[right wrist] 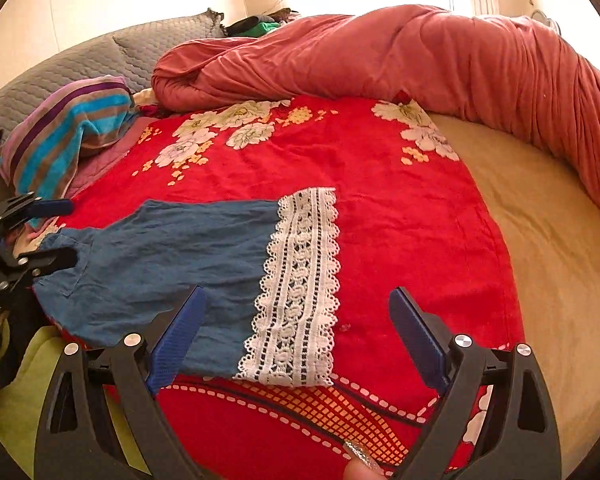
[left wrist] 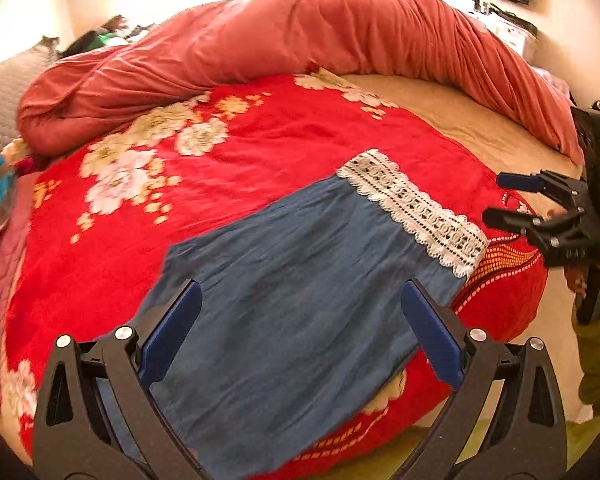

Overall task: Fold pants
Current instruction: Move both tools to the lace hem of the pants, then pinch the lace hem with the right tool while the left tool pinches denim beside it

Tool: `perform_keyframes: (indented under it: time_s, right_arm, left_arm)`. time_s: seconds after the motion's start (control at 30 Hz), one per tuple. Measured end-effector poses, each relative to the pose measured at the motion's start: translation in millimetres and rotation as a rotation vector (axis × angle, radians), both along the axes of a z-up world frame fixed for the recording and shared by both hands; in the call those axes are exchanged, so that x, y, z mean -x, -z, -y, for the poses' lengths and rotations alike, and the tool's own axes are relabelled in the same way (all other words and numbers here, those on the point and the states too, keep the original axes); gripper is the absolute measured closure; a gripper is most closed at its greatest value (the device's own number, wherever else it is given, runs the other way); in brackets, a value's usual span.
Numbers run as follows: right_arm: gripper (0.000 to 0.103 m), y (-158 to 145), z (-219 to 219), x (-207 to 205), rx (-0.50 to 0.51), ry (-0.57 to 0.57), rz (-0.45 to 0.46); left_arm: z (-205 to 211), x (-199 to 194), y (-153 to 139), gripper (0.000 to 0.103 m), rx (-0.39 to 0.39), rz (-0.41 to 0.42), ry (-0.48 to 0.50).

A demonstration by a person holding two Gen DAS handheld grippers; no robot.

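Note:
The blue pants [left wrist: 300, 280] lie flat on the red floral blanket [left wrist: 280, 148], with a white lace hem [left wrist: 414, 206] at their far right end. My left gripper [left wrist: 300, 300] is open and hovers over the waist end, empty. My right gripper [right wrist: 298, 306] is open just above the lace hem [right wrist: 300, 292] and the blue pants [right wrist: 160, 256], empty. Each gripper shows in the other's view: the right gripper [left wrist: 500, 198] beside the hem, the left gripper [right wrist: 66, 232] at the waist edge.
A rolled salmon duvet [left wrist: 340, 32] curves along the far side of the bed. A striped towel [right wrist: 72, 128] and grey quilted pillows [right wrist: 100, 56] sit at the left. Bare tan mattress sheet [right wrist: 540, 240] shows to the right. A green floor mat [right wrist: 28, 380] lies below the bed edge.

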State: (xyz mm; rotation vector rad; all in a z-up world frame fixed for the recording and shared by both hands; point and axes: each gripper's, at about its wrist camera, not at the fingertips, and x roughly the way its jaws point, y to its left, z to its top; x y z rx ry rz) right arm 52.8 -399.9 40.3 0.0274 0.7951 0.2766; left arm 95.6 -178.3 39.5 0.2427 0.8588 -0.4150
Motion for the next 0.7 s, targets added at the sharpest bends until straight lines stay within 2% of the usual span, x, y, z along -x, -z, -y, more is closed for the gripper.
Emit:
perform_keyframes:
  time_s: [0.37, 0.7]
  right_arm:
    - [0.011, 29.3, -2.0, -4.6, -0.056, 0.016, -0.073]
    - [0.012, 49.6, -6.9, -10.1, -0.082, -0.008, -0.134]
  left_arm:
    - [31.6, -54.3, 21.2, 0.01, -0.019, -0.063, 0.053]
    - [45.8, -105.6, 42.4, 0.01, 0.043, -0.162, 0.092]
